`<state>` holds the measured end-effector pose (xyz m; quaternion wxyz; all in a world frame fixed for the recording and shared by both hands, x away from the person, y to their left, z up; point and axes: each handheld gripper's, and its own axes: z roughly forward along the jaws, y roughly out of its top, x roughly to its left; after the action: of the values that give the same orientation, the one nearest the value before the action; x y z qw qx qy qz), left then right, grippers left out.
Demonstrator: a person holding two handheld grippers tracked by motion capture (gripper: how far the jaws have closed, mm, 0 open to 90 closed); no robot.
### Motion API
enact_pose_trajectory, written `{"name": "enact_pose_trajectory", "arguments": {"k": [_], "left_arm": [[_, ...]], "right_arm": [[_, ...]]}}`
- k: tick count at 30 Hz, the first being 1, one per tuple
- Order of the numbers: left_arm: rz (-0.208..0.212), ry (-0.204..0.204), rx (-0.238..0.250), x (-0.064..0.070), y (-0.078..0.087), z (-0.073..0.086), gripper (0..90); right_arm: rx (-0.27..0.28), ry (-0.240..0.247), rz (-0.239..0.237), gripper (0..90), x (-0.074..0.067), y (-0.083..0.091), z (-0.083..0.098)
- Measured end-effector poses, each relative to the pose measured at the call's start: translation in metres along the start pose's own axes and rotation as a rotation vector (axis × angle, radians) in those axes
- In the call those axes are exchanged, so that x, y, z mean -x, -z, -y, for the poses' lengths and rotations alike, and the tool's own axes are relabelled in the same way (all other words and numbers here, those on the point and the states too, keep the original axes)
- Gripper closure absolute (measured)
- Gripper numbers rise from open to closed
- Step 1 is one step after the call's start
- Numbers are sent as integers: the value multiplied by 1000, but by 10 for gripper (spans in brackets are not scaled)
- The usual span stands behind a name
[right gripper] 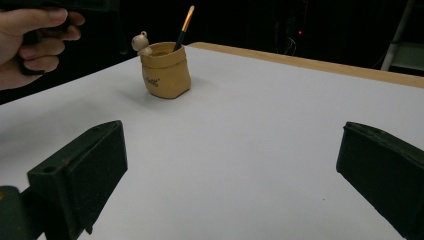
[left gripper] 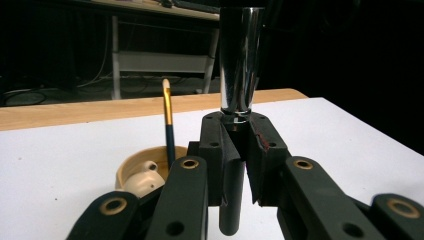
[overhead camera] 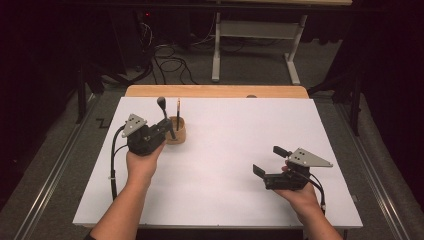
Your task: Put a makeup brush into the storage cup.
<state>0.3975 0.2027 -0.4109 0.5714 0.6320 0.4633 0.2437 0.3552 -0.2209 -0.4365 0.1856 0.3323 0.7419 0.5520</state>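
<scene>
Black grippers [overhead camera: 165, 131] — grey three-cornered plates, brass-ringed screws, black cables.

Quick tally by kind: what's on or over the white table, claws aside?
Holder cup: 1
Brush standing in cup: 1
Chrome-and-black brush gripped in the left claw: 1
Total: 3

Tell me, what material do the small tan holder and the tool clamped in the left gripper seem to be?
Holder: probably matte ceramic or resin, moulded like a folded sack. Tool, clamped in the left gripper: polished metal upper part with mirror reflections; dark matte lower shaft, perhaps plastic.
</scene>
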Motion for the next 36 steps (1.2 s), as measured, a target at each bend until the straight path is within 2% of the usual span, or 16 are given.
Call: {"name": "enact_pose_trajectory", "arguments": {"k": [8, 16, 36], "left_arm": [[-31, -9, -9, -9, -15, -8, 788], [-53, -22, -8, -13, -29, -17, 788], [-93, -20, -28, -27, -46, -23, 789]], "right_arm": [[-6, -9, 3, 8, 0, -1, 0], [-9, -7, -4, 10, 0, -1, 1], [-14, -13, -5, 16, 0, -2, 2]]}}
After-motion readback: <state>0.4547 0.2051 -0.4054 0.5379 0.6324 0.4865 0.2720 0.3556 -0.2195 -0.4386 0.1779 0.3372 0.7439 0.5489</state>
